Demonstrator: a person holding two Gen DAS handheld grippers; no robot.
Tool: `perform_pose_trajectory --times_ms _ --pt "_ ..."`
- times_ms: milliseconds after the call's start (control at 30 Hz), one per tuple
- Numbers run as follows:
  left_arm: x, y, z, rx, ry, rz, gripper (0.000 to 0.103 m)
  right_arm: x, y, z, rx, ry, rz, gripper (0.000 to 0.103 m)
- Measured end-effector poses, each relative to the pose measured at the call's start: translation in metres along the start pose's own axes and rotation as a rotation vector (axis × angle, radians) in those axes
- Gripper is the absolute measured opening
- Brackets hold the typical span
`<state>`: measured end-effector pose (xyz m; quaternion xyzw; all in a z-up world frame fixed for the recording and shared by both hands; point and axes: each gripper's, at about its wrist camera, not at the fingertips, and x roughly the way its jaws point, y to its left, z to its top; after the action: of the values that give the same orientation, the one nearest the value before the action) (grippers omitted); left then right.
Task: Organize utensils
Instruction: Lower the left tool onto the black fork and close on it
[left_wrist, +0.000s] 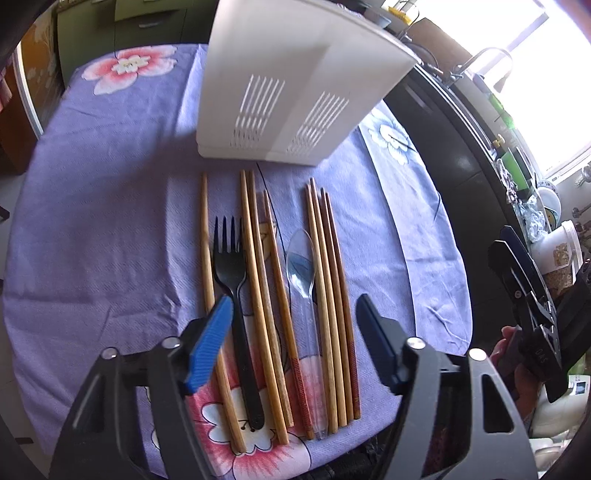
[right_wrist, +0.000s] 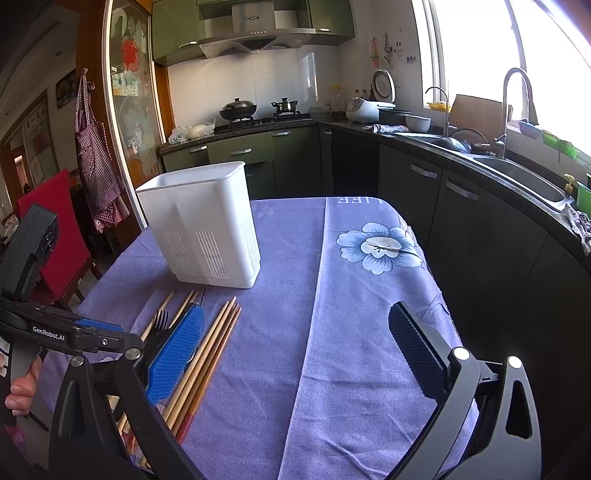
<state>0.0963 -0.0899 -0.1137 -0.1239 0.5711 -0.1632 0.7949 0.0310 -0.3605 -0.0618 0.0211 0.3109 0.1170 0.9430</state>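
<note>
On the purple floral tablecloth (left_wrist: 110, 221) a row of utensils lies side by side, handles toward the near edge: a lone wooden chopstick (left_wrist: 207, 266) at the left, a black plastic fork (left_wrist: 236, 295) just beside it, more wooden chopsticks (left_wrist: 258, 288), a clear plastic spoon (left_wrist: 303, 266), and a bundle of four chopsticks (left_wrist: 332, 295), the two on its right darker and reddish. Beyond their tips stands the white slotted utensil holder (left_wrist: 280, 96), upright and, as far as the right wrist view shows, with nothing in it. The left gripper (left_wrist: 293, 332) hovers above the middle of the row with its fingers spread wide and holding nothing; the blue pad (left_wrist: 210, 343) sits over the lone chopstick and the fork's handle. The right gripper (right_wrist: 306, 354) is also spread and empty, over bare cloth to the right of the utensils. All of these pieces look light and stiff. The chopsticks are thin, smooth and round enough to roll, so pinching one across its thicker handle end, or a touching pair together, seems safest. The fork's flat handle offers a steadier grip near its middle. The spoon looks thin, slick and likely to flex or crack, so a gentle pinch on its handle suits it.
</note>
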Motion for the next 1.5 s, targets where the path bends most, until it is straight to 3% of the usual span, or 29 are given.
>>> perform_pose_trajectory --times_ms 133,200,267,367,667,1033,1500 --pt "0.011 -0.002 -0.001 -0.005 0.034 0.038 0.059 0.008 -0.006 -0.004 0.011 0.015 0.013 0.099" --pt "0.012 -0.003 0.001 0.000 0.037 0.070 0.053 0.010 -0.007 -0.006 0.011 0.019 0.016 0.099" --pt "0.015 -0.005 0.003 0.012 0.043 0.114 0.033 0.009 -0.005 -0.008 0.011 0.023 0.016 0.099" --pt "0.023 -0.003 0.006 0.027 0.069 0.147 0.027 0.008 -0.006 -0.009 0.010 0.022 0.015 0.099" --pt "0.027 0.000 0.008 0.060 0.068 0.249 0.027 0.006 -0.006 -0.011 0.014 0.018 0.016 0.099" --pt "0.041 -0.004 0.006 0.089 0.092 0.286 0.014 0.009 -0.004 -0.012 0.013 0.025 0.028 0.099" --pt "0.053 -0.011 0.009 0.133 0.066 0.372 0.010 0.010 -0.003 -0.012 0.021 0.032 0.038 0.099"
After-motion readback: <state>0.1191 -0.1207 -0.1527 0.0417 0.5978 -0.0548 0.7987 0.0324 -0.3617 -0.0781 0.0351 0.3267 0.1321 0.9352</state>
